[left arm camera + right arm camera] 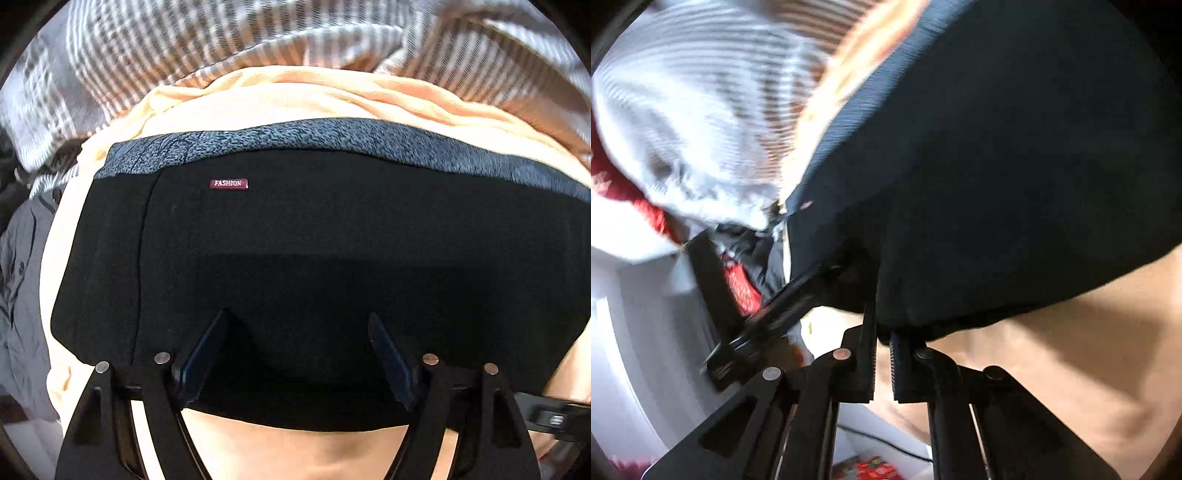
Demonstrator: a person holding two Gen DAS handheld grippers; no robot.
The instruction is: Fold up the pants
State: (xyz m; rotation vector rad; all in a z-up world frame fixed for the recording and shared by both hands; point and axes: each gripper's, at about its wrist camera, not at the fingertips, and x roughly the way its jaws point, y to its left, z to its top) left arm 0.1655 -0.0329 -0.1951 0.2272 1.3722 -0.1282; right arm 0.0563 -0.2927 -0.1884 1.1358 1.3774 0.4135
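The black pants [314,251] lie folded on an orange cloth [280,96]. They have a grey-blue waistband [332,136] at the far side and a small red "FASHION" label [229,183]. My left gripper [299,325] is open, its fingers spread just above the pants' near part. In the right wrist view the pants [1015,166] hang as a dark bulk. My right gripper [882,332] is shut on the pants' lower edge. That view is blurred by motion.
A grey and white striped blanket [229,33] lies beyond the orange cloth and shows in the right wrist view [701,110]. A grey garment [22,288] lies at the left. A red patterned cloth [613,184] and the other gripper's black frame [746,314] sit at the left.
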